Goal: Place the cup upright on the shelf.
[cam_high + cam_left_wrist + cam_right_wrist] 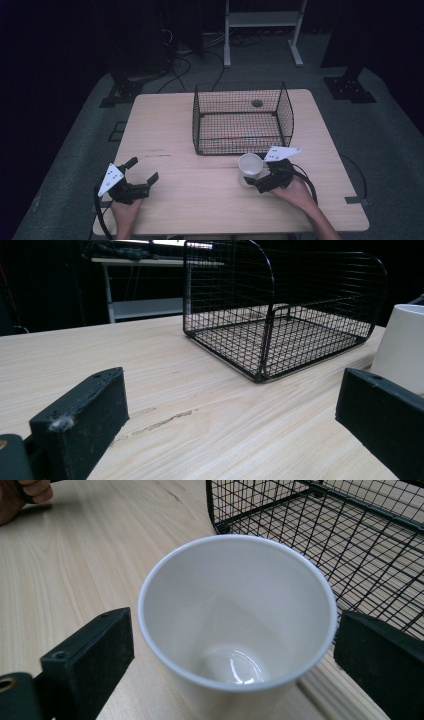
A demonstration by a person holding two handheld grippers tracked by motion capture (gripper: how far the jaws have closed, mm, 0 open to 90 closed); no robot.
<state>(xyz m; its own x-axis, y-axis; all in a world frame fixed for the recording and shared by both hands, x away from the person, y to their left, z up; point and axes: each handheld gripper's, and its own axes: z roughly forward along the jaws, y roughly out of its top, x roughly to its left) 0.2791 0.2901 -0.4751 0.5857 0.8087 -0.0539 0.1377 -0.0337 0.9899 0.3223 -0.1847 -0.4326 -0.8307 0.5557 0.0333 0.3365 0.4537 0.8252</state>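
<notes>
white cup (235, 615) between spread right claw (235, 655) jaws

My left gripper (142, 172) and right gripper (257, 183) are matte black, each topped at twelve o'clock by a pale three-cornered plate with dark dots. Black cables loop off toward six o'clock. Blocky jaws carry small screw holes. My forearms are bare.

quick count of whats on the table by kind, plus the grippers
white cup: 1
black wire basket: 1
grippers: 2, the left gripper and the right gripper
total: 4
</notes>
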